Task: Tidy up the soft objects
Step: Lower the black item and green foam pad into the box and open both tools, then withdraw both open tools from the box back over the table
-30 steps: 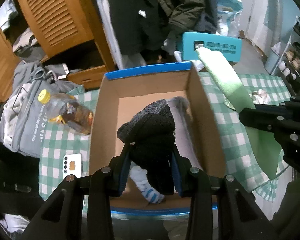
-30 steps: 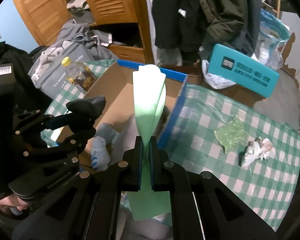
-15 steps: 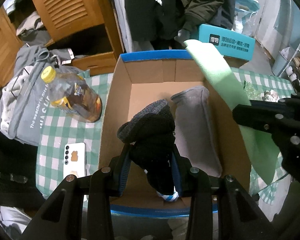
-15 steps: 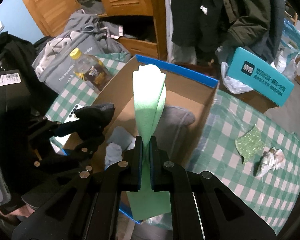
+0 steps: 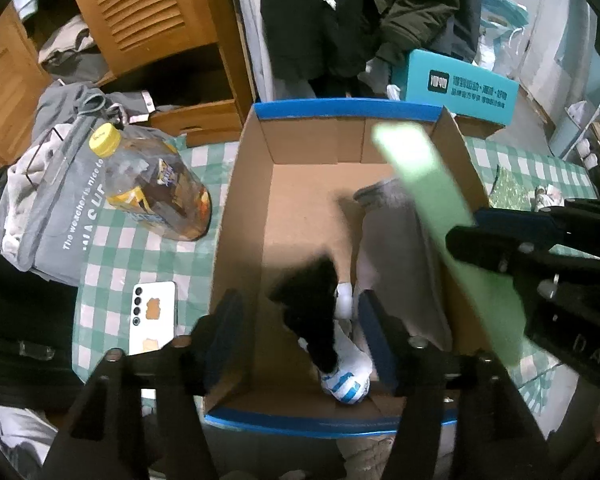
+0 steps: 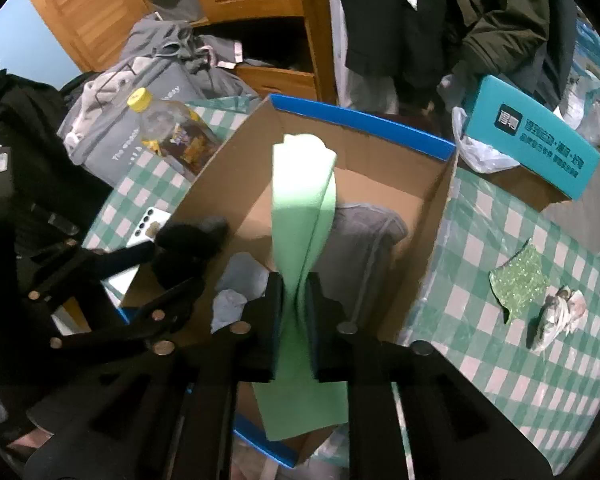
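A cardboard box with blue-taped rims [image 5: 340, 106] [image 6: 364, 118] sits on the green checked table. My left gripper [image 5: 300, 308] is open above the box's near end; a dark knit sock [image 5: 312, 304] lies between its fingers, free of them, over a white and blue striped sock [image 5: 346, 384]. A grey cloth [image 5: 400, 256] [image 6: 364, 228] lies in the box's right side. My right gripper [image 6: 294, 292] is shut on a folded light green cloth [image 6: 302, 196] and holds it over the box; the cloth also shows in the left wrist view [image 5: 432, 200].
A yellow-capped bottle [image 5: 156, 188] lies left of the box, with a white phone [image 5: 152, 320] nearer. A grey bag [image 5: 44, 200] lies at the far left. A teal box [image 5: 456, 86] stands behind. A green glittery scrap [image 6: 520, 280] and crumpled wrapper [image 6: 556, 316] lie right.
My left gripper has opened and let go of the dark sock, which has dropped into the box onto the striped sock. The right gripper has carried the green cloth further over the box.
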Demonstrator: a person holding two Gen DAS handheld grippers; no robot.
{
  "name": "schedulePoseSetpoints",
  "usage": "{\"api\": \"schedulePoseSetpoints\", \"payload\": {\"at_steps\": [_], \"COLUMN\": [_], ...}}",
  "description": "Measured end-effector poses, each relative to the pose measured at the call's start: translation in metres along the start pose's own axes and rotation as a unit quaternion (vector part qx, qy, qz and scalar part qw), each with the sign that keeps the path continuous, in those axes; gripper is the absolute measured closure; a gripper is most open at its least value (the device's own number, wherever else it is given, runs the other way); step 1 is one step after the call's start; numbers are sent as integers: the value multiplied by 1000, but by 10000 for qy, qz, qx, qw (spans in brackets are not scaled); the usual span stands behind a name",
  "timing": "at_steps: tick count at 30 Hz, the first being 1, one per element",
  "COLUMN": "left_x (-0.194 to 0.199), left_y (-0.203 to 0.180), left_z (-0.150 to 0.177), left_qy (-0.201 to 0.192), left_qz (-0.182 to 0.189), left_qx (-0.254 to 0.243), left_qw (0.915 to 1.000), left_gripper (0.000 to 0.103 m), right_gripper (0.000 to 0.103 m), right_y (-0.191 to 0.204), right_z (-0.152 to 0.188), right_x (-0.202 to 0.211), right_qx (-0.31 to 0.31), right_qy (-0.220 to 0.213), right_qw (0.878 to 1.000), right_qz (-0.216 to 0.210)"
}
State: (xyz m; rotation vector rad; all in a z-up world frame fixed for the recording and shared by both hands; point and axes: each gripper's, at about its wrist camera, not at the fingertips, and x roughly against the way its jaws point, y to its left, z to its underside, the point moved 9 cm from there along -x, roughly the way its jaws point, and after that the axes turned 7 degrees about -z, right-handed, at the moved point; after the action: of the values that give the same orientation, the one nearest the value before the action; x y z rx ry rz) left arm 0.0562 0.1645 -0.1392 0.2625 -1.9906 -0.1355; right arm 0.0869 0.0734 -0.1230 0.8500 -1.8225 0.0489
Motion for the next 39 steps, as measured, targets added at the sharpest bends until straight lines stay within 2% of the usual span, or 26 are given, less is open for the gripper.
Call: {"api": "schedulePoseSetpoints", "payload": {"at_steps": [2,13,39], "left_x": [1,6,30], "left_y": [1,-2,-60], "left_z": [-1,-3,-14], "left_qy": [-20,-66,-297], "left_qz": [-30,-115,-94], "left_qx": [-2,-68,-560], "left_qw": [10000,9999,9979], "left_gripper": [34,30,26], "right_gripper": [71,46,44], "right_y": [-2,-13,-82], "right_z": [0,2,34], "right_x": [1,17,62], "right_qx": [-25,-90,-780], "right_qy": [-15,-162,-352], "right_qw": [10000,9996,9949], "right_qz": [19,220,539]}}
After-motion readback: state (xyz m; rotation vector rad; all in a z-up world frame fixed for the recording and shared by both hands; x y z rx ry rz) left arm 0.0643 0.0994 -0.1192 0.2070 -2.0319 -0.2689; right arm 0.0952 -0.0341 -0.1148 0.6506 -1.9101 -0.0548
